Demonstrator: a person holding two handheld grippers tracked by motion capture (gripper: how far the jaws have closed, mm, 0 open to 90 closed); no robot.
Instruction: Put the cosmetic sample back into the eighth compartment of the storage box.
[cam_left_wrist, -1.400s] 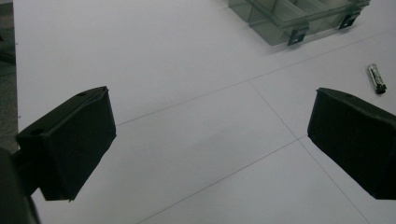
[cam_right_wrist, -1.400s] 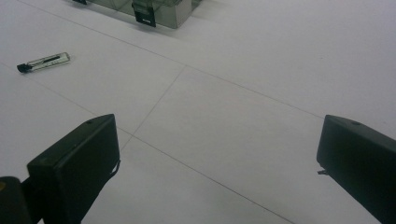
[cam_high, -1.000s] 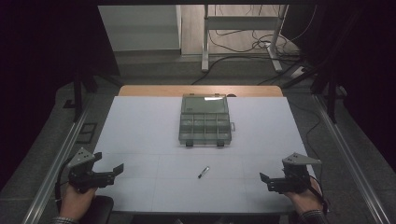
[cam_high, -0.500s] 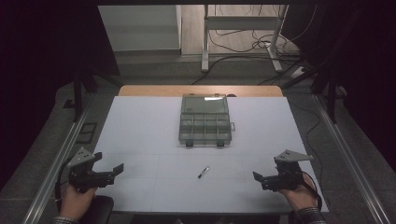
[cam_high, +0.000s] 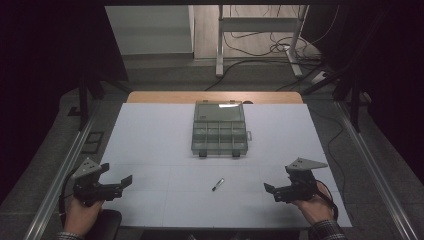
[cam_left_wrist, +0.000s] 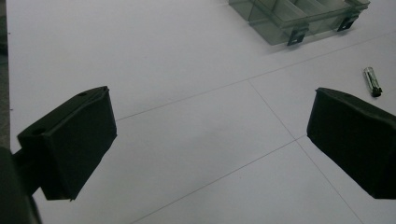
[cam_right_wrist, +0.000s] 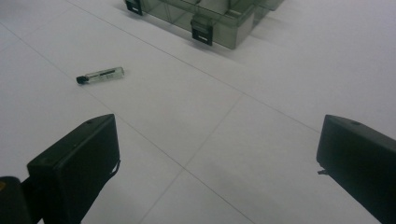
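Vial (cam_high: 217, 184) lies near the table's (cam_high: 150, 130) front edge, between both released tongs (left (cam_high: 116, 185), right (cam_high: 276, 192)), box (cam_high: 220, 129) behind

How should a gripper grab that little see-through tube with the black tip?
Probably across the middle of the little tube's clear barrel, coming straight down. It lies flat and alone on the white table, so jaws can close on its long sides.

One clear grey plastic compartment box (cam_high: 220, 135) sits at twelve o'clock on the white surface (cam_high: 150, 145). One small clear tube with a black cap (cam_high: 217, 184) lies at six o'clock. Two black tongs: left (cam_high: 116, 184), right (cam_high: 272, 191).
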